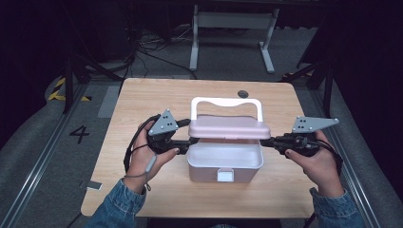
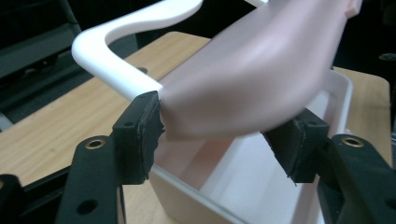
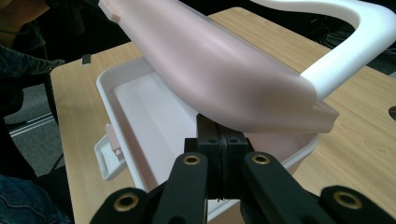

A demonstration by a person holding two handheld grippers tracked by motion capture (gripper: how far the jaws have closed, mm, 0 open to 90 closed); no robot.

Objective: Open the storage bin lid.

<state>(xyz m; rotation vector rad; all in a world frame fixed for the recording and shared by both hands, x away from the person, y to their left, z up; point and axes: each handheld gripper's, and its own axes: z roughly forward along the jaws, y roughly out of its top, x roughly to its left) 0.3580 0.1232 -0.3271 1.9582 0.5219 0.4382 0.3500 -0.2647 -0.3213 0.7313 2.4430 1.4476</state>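
The box [image 1: 225, 164] sat near the middle of the wooden table [image 1: 142, 99], a bit toward my side. It was a small plastic box, white inside with pale pink walls, and a little white latch [image 1: 225, 175] hung on its front wall. Its pink lid [image 1: 229, 128] was lifted up and tilted over the open box, with a white curved handle [image 1: 226, 102] standing up behind it. The lid looked smooth and rounded at the corners. My left gripper [image 2: 219, 140] had its black jaws spread apart, one on each side of the lid's end. The near pad touched the corner where the handle met the lid, but I could not tell if the far pad touched. My right gripper [image 3: 219, 135] had its jaws pressed together with no gap, and their tips sat just under the lid's edge at the other end of the box. I could not tell if anything was caught between them. A hand [image 1: 149, 154] in a blue denim sleeve [image 1: 119, 202] held each gripper. A black number 4 [image 1: 79, 133] was painted on the grey floor to the left of the table. I saw no other writing on the box.
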